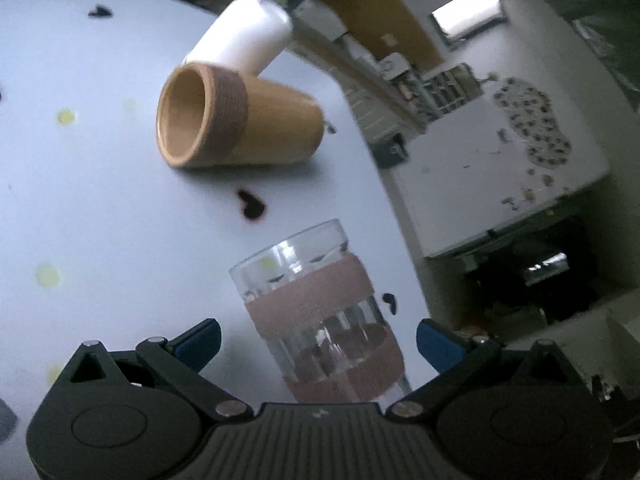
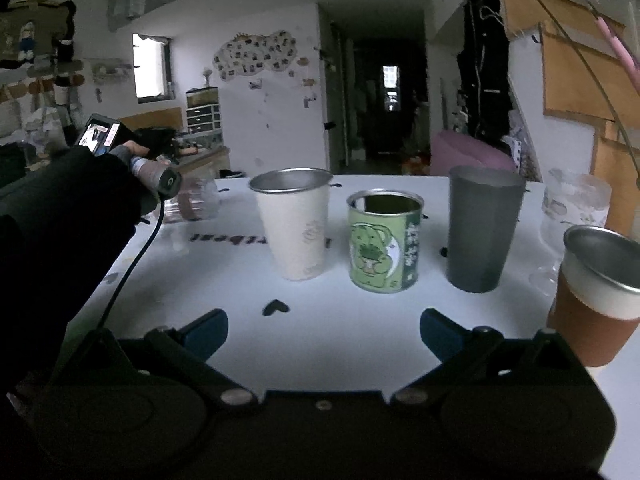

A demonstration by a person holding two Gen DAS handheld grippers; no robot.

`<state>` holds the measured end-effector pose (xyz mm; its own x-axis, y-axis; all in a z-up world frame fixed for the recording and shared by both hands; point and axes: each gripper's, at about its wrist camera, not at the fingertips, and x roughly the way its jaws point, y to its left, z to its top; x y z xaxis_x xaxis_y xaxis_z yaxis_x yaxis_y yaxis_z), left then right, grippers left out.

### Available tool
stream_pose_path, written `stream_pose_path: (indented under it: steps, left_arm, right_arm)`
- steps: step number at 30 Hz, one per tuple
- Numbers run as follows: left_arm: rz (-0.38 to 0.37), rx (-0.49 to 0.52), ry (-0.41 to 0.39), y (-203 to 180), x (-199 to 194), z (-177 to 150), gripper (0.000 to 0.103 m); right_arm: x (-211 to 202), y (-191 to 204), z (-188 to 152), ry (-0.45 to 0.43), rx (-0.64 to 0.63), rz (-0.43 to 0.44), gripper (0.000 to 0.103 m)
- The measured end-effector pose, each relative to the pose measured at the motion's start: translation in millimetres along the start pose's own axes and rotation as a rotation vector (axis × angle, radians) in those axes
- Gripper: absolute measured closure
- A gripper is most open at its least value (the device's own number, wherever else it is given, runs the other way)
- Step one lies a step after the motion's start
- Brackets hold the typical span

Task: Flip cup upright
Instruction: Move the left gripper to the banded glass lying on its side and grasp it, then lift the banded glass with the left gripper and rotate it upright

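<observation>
In the left wrist view a clear glass cup [image 1: 316, 316] with pink bands stands between the blue fingertips of my left gripper [image 1: 318, 346], which is open and not touching it. Farther off a tan wooden cup [image 1: 236, 120] with a brown sleeve lies on its side, mouth toward the left. A white cup [image 1: 248, 34] lies on its side just behind it. In the right wrist view my right gripper [image 2: 324, 332] is open and empty above the white table [image 2: 340, 344]. The glass cup also shows at far left [image 2: 196, 200], beside the hand holding the left gripper.
Upright in the right wrist view: a cream metal cup [image 2: 296, 224], a green cartoon tin [image 2: 384, 240], a dark grey tumbler [image 2: 482, 228], a steel cup with brown sleeve [image 2: 592, 292] at right, a clear glass [image 2: 572, 204] behind. A cable [image 2: 128, 276] trails over the table's left edge.
</observation>
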<state>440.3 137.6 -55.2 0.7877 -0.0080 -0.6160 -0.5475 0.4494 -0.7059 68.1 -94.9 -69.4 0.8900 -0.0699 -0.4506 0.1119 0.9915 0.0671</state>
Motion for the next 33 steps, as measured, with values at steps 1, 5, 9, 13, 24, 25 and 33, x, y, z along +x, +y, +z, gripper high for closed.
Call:
stream_pose_path:
  steps: [1, 5, 9, 13, 24, 25, 33]
  left_arm:
    - [0.016, -0.011, 0.006, -1, 4, 1, 0.001]
    - [0.063, -0.036, 0.019, -4, 20, 0, 0.001]
    - [0.082, 0.011, 0.019, -7, 20, 6, 0.008]
    - [0.057, 0.055, 0.065, -8, 20, 11, 0.014]
    - [0.003, 0.139, 0.280, 27, -19, 19, 0.017]
    - [-0.006, 0.152, 0.306, 33, -26, 18, 0.017]
    - [-0.084, 0.353, 0.470, 75, -85, -8, 0.018]
  right_arm:
    - [2, -1, 1, 0.003, 0.001, -0.004, 0.000]
    - [6, -5, 3, 0.013, 0.002, -0.018, 0.000]
    - [7, -7, 5, 0.019, 0.007, -0.033, 0.000]
    - [7, -5, 5, 0.021, 0.008, -0.026, 0.000]
    - [-2, 10, 5, 0.003, 0.000, 0.041, 0.000]
    - [-4, 12, 4, -0.003, -0.004, 0.051, 0.000]
    - [-19, 19, 3, -0.034, 0.002, 0.075, 0.000]
